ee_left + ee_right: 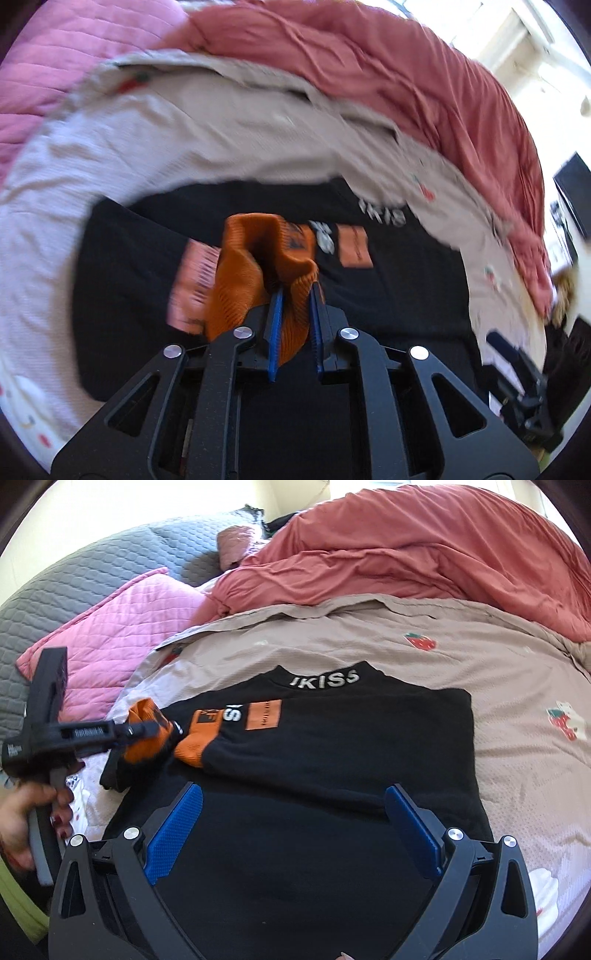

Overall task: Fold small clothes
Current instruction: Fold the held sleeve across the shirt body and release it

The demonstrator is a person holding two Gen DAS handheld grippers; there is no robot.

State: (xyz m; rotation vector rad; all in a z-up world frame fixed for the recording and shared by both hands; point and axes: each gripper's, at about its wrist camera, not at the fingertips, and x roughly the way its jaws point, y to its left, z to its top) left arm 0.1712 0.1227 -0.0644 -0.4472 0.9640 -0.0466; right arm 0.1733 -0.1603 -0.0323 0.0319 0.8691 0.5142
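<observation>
A small black sweater (332,768) with orange patches and white letters on its collar lies flat on the beige strawberry-print sheet (498,672). My left gripper (295,295) is shut on the orange ribbed cuff (255,273) of a sleeve and holds it above the sweater's chest; it also shows at the left of the right wrist view (147,731). One sleeve with an orange cuff (192,749) lies across the chest. My right gripper (295,805) is open and empty over the sweater's lower body (388,295).
A rust-red duvet (424,554) is bunched along the far side of the bed. A pink quilted pillow (118,627) and a grey quilted cover (92,568) lie at the left. A dark screen (572,192) stands beyond the bed.
</observation>
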